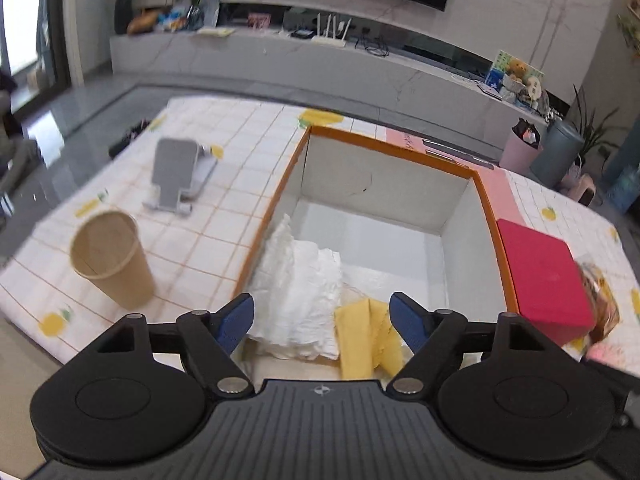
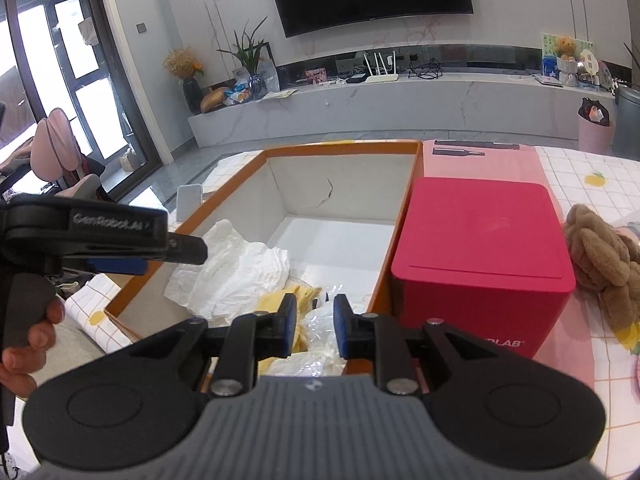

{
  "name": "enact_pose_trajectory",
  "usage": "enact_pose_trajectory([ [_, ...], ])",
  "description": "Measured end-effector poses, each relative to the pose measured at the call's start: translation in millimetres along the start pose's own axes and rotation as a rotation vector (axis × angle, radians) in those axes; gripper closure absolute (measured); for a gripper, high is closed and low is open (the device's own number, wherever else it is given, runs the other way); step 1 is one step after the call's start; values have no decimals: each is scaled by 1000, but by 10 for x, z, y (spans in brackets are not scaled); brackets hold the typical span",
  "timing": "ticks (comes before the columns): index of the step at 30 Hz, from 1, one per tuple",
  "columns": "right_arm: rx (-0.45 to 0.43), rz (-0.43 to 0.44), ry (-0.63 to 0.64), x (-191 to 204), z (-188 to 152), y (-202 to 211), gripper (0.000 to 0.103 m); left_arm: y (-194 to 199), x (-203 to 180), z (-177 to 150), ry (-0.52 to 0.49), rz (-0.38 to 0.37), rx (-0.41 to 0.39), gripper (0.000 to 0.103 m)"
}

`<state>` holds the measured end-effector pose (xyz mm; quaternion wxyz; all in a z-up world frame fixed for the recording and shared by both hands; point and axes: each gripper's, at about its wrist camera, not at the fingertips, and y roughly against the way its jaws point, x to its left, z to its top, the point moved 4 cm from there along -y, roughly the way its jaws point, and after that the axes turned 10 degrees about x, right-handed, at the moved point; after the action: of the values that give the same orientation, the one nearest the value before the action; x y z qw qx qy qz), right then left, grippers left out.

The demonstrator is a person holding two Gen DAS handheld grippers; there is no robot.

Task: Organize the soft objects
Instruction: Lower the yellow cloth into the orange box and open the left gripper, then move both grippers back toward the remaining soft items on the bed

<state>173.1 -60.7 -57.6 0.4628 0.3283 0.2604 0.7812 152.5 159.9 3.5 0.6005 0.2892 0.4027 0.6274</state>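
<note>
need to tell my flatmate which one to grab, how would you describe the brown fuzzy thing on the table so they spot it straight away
Start at the big orange-edged cardboard box on the checked tablecloth. Against its right side stands a magenta plastic box, and just right of that lies the brown plush toy. It is the only furry brown item there; everything soft inside the orange-edged box is white, yellow or clear.

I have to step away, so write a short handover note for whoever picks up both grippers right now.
Left gripper: open, empty, above the orange box's near end.
Right gripper: narrow gap, nothing visibly gripped, over the clear plastic bag.
Done: white cloth, yellow cloth and the bag lie in the box.
Left: brown plush toy on the table, right of the red box.
</note>
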Motion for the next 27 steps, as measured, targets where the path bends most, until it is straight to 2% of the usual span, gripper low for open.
enact_pose_trajectory([
  [8,-26,1,24,134,-2,246,83,307,-83,-108,-60,27,-43,12],
  [12,-54,-1,41,217,19,447,69,479,-179,-138,-104,34,-74,11],
  [15,-98,-25,44,209,60,646,68,620,-288,-155,-144,39,-113,11],
  [21,-163,-94,30,0,163,1114,54,872,-624,-157,-201,10,-186,10],
  [26,-215,-168,1,-353,224,1519,49,901,-1030,-171,-245,-58,-198,10],
  [27,-215,-174,-7,-440,230,1581,43,891,-1123,-189,-265,-70,-204,9],
])
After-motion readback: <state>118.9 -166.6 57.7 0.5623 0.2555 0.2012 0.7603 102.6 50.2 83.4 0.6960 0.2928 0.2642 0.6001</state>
